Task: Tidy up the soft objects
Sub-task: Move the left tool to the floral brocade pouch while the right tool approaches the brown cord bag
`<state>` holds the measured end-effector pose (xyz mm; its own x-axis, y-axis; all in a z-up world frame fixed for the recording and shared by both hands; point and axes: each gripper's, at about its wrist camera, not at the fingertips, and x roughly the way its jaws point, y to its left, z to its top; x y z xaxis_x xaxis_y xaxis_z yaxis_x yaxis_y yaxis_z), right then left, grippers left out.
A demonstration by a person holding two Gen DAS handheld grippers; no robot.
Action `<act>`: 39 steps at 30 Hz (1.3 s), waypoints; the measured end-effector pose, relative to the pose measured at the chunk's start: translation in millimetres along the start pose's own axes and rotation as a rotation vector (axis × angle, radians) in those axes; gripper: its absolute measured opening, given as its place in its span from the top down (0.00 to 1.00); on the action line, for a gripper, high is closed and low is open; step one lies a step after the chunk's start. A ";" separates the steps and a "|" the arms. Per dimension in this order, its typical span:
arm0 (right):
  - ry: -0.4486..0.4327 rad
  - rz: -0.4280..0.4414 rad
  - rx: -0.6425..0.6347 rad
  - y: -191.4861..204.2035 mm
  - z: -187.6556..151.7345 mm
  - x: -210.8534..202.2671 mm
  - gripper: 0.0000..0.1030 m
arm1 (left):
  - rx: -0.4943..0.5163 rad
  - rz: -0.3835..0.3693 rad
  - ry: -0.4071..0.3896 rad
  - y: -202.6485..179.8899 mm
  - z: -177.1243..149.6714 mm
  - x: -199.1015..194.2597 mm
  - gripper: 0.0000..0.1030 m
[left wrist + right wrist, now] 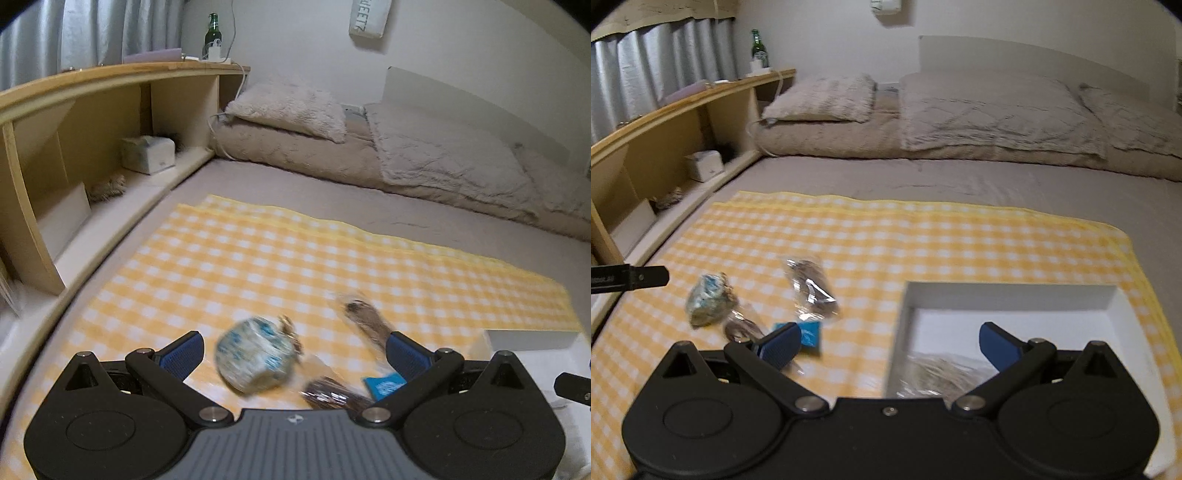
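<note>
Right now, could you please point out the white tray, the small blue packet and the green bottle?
White tray [1015, 295]: right wrist view, on its far inner wall.
Blue packet [810, 332]: right wrist view, on its flat top.
Green bottle [213, 35]: left wrist view, on its body.

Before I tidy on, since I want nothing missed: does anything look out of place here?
Nothing looks damaged or spilled. One clear packet already lies in the white tray, but the blue-patterned bundle, another clear packet and a small blue packet lie scattered on the yellow checked cloth.
</note>
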<state>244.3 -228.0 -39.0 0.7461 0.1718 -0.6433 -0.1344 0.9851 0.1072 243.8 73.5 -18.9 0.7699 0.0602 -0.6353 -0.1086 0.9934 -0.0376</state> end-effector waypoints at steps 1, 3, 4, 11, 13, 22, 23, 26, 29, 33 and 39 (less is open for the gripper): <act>0.000 0.009 -0.002 5.6 2.0 3.8 0.00 | 0.017 0.003 0.002 1.0 1.6 3.6 0.00; -0.002 0.025 -0.011 18.1 4.2 12.7 0.00 | 0.031 0.010 0.018 4.1 4.4 12.9 0.00; -0.001 0.028 -0.021 24.5 5.0 17.6 0.00 | 0.023 0.014 0.025 5.6 5.2 17.5 0.00; 0.056 0.040 -0.068 61.8 9.9 60.6 0.01 | -0.040 0.005 0.072 20.1 -0.4 56.6 0.00; 0.077 0.045 -0.086 69.5 8.1 75.6 0.02 | -0.050 0.007 0.082 23.3 -1.6 67.6 0.00; 0.166 0.075 -0.186 98.7 -6.3 135.7 0.08 | -0.107 0.010 0.124 29.2 -6.3 112.5 0.00; 0.174 0.080 -0.194 100.6 -8.3 140.6 0.08 | -0.116 0.014 0.130 29.1 -6.8 117.0 0.00; 0.205 0.077 -0.219 105.4 -16.2 153.4 0.09 | -0.136 0.025 0.152 28.0 -9.0 129.4 0.00; 0.241 0.084 -0.256 109.6 -27.1 164.0 0.09 | -0.138 0.034 0.176 24.0 -11.9 139.5 0.00; 0.263 0.099 -0.288 112.3 -37.8 169.4 0.09 | -0.134 0.058 0.191 20.0 -15.0 147.6 0.00; 0.249 0.179 -0.281 109.1 -29.2 163.2 0.15 | -0.102 0.105 0.217 19.0 -20.7 156.5 0.00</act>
<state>332.4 -92.7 -154.5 0.5185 0.2996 -0.8009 -0.4463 0.8937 0.0453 349.2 99.8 -135.0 0.5994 0.1294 -0.7899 -0.2523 0.9671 -0.0330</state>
